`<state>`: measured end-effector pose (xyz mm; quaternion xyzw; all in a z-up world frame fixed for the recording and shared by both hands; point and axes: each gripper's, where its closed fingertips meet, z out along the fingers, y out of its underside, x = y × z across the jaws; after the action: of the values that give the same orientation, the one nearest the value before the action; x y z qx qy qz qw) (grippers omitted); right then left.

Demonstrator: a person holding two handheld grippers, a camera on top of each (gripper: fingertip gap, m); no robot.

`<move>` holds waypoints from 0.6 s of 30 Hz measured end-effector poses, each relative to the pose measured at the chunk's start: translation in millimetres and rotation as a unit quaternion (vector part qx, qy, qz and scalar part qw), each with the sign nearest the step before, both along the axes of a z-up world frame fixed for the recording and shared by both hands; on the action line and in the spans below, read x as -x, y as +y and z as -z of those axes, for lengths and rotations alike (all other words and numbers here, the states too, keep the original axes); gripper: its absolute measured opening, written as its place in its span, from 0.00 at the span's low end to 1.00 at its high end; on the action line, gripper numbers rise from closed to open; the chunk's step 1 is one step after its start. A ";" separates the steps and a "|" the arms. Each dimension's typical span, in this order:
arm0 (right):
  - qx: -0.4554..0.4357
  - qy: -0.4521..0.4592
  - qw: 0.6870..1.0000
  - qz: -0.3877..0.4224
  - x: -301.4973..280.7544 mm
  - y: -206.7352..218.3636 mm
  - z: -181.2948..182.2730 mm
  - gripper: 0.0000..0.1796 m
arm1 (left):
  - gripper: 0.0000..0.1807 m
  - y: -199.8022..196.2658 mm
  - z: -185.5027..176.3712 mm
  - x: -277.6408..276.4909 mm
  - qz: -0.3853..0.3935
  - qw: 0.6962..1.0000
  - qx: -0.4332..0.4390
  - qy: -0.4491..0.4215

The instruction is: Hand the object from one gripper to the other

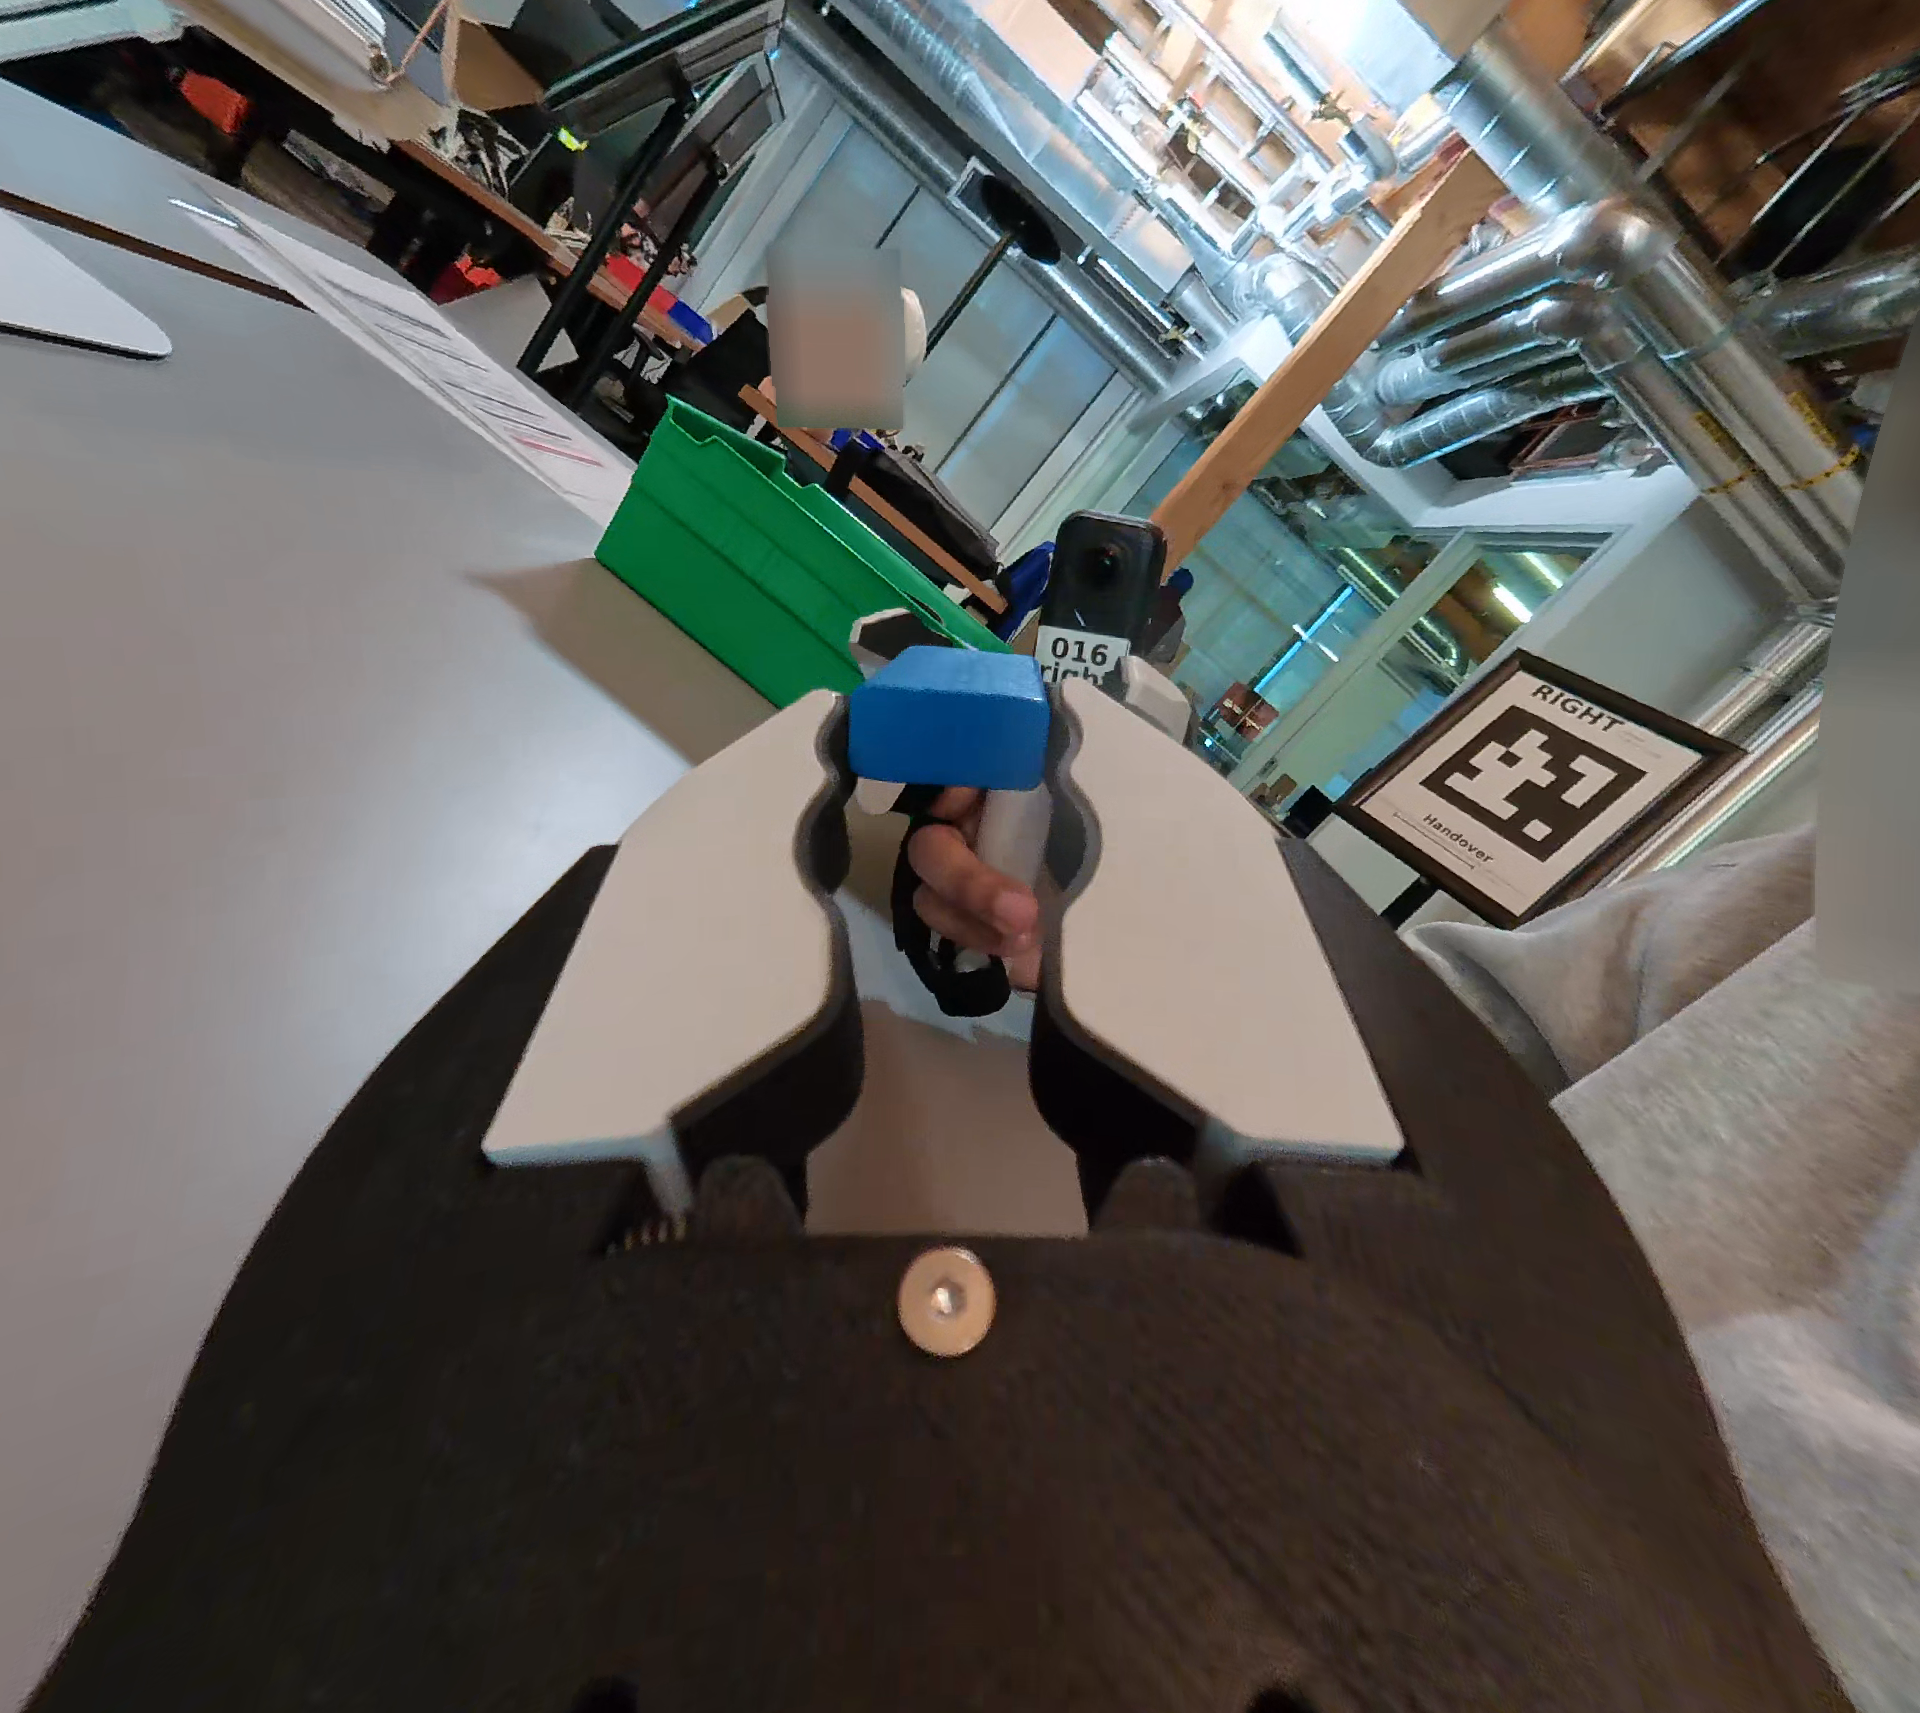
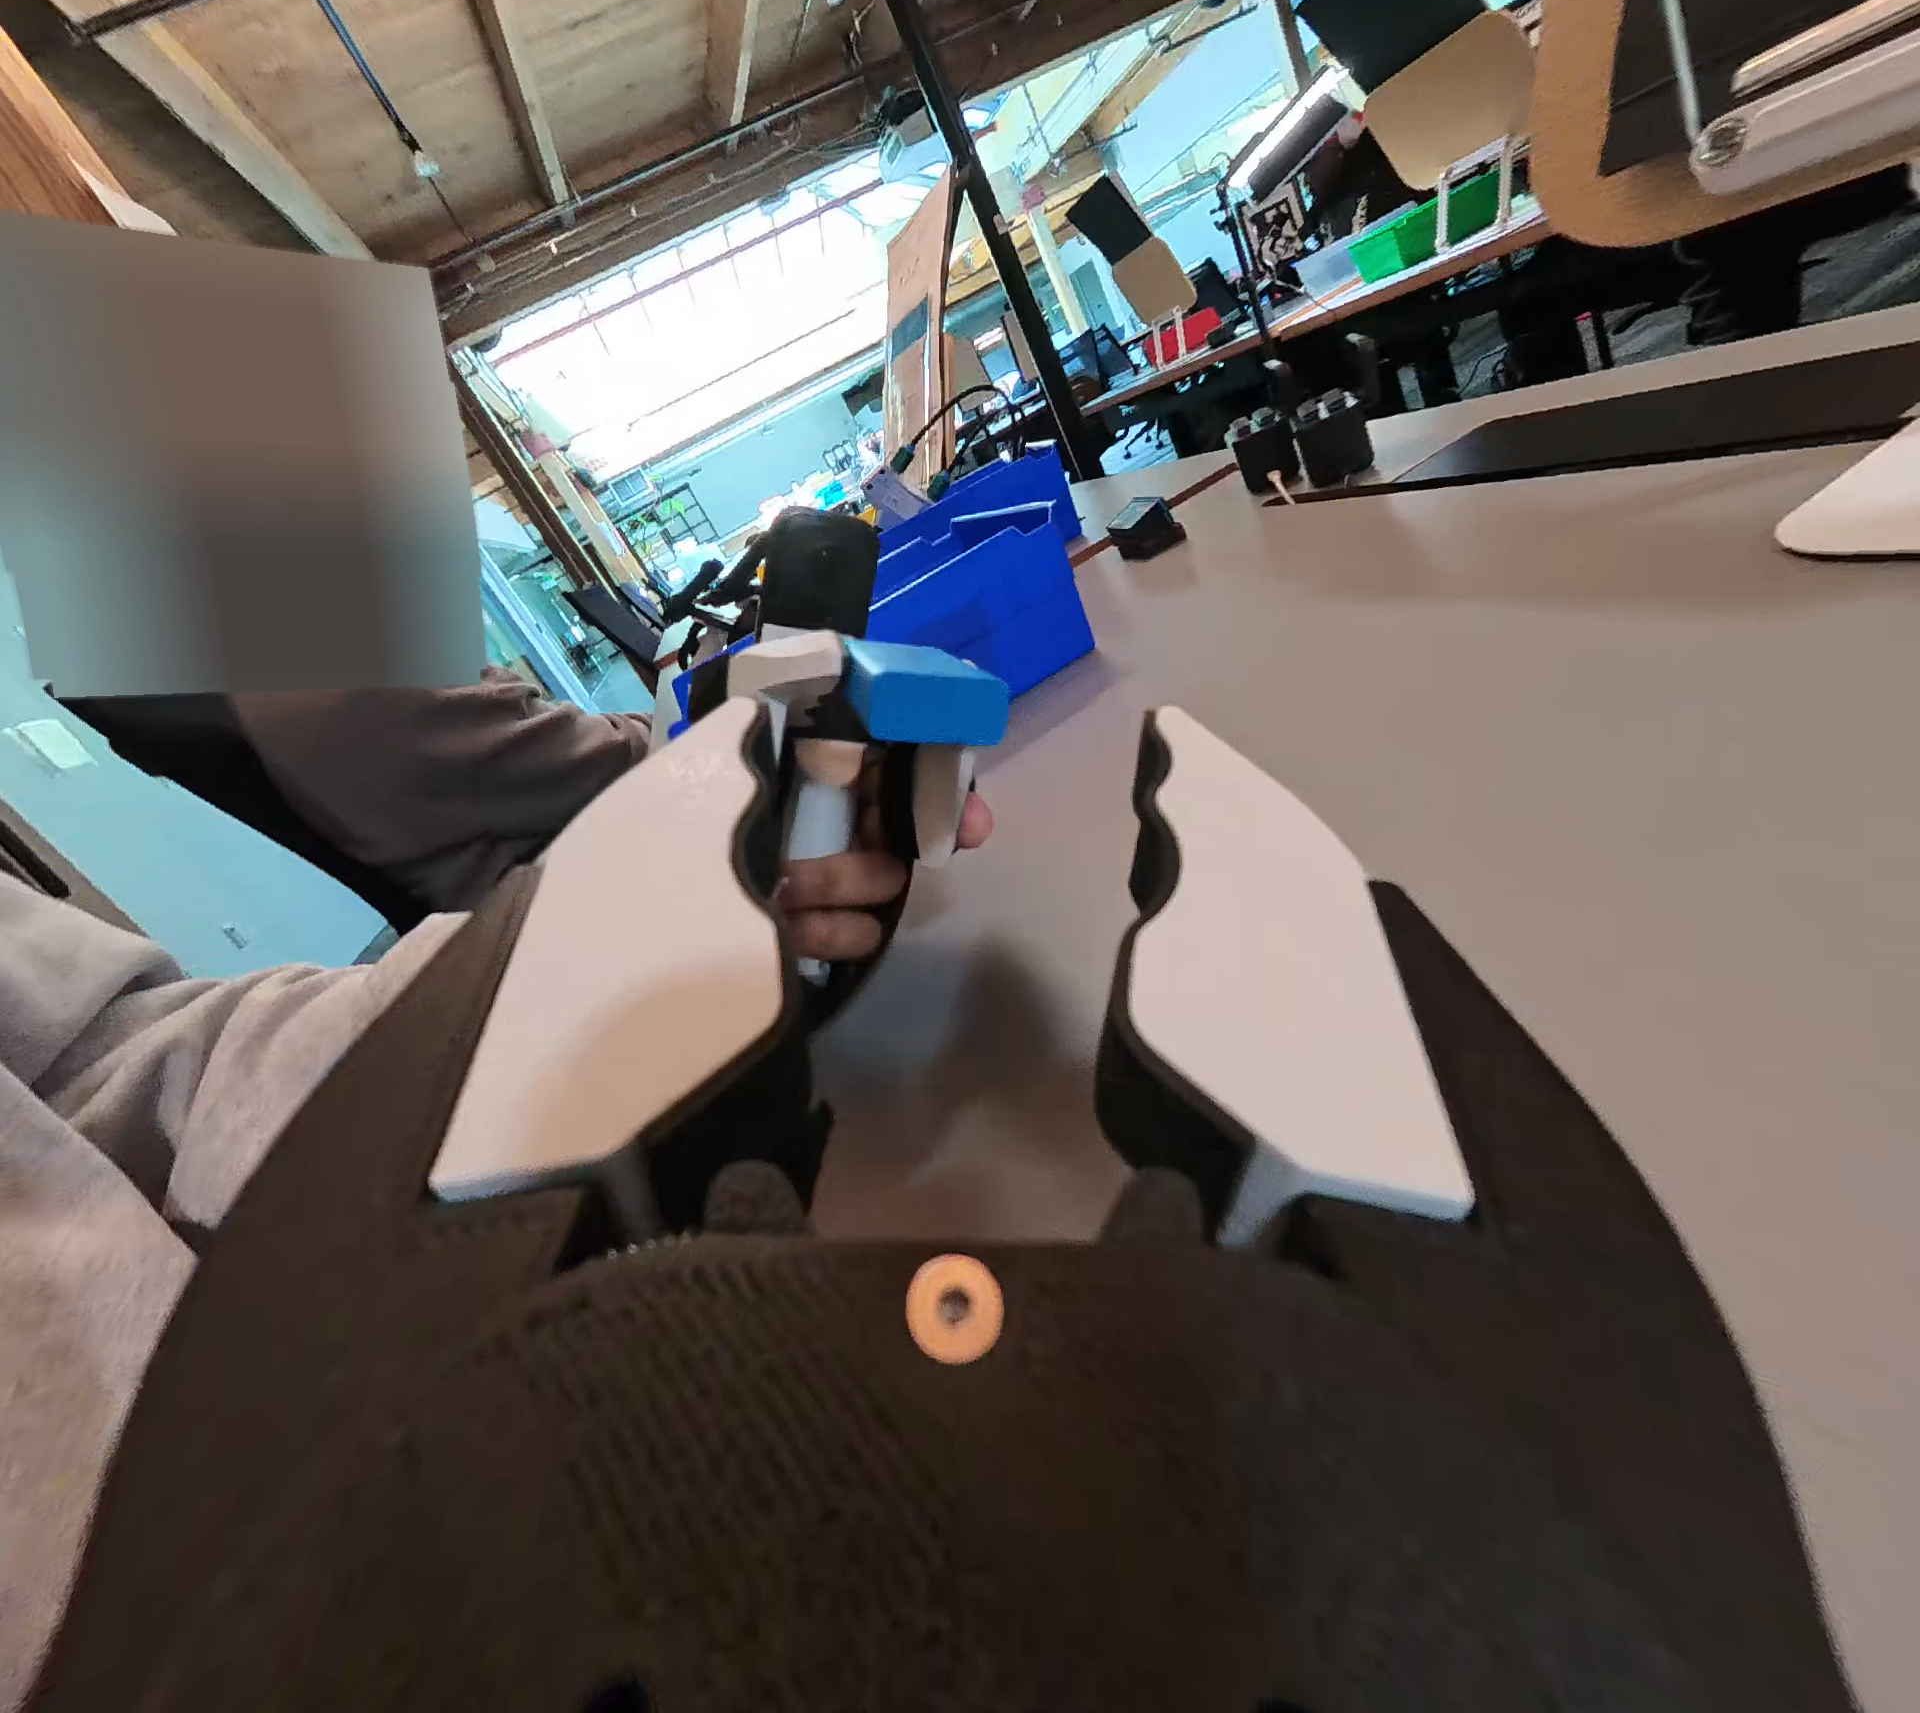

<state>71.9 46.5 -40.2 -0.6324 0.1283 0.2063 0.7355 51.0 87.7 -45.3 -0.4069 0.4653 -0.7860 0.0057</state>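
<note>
A blue block (image 1: 945, 728) is held above the grey table (image 1: 260, 624). My left gripper (image 1: 945, 733) is shut on it at the fingertips. In that view the right gripper (image 1: 1018, 661) faces me just behind the block, its grey fingertips (image 1: 883, 629) spread to either side of it. In the right wrist view my right gripper (image 2: 956, 723) is open and empty. The block (image 2: 925, 692) sits near its left finger, held by the left gripper (image 2: 883, 718). I cannot tell whether the right fingers touch the block.
A green bin (image 1: 748, 562) stands on the table behind the grippers, with a framed marker sign (image 1: 1527, 780) on a stand to the right. Blue bins (image 2: 987, 583), a small black device (image 2: 1143, 536) and a white monitor foot (image 2: 1849, 510) sit on the table. Some 6 centimetres of space lies between my two pairs of fingers.
</note>
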 end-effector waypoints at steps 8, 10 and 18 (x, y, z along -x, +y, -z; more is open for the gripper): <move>0.025 -0.003 0.999 -0.044 22.1 12.1 10.0 0.31 | 0.20 -20.2 2.7 3.6 0.029 0.999 -0.019 -0.005; 0.027 -0.002 0.998 -0.049 23.8 12.5 10.4 0.29 | 0.20 -24.4 4.1 4.5 0.035 0.999 -0.029 -0.007; 0.033 -0.016 0.998 -0.049 24.1 11.4 11.0 0.20 | 0.20 -29.9 3.9 6.3 0.045 0.998 -0.031 -0.011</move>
<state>47.8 57.8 -51.3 -0.6653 0.0923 0.2276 0.7051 44.7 57.9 -49.1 -0.3765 0.5067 -0.7755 -0.0117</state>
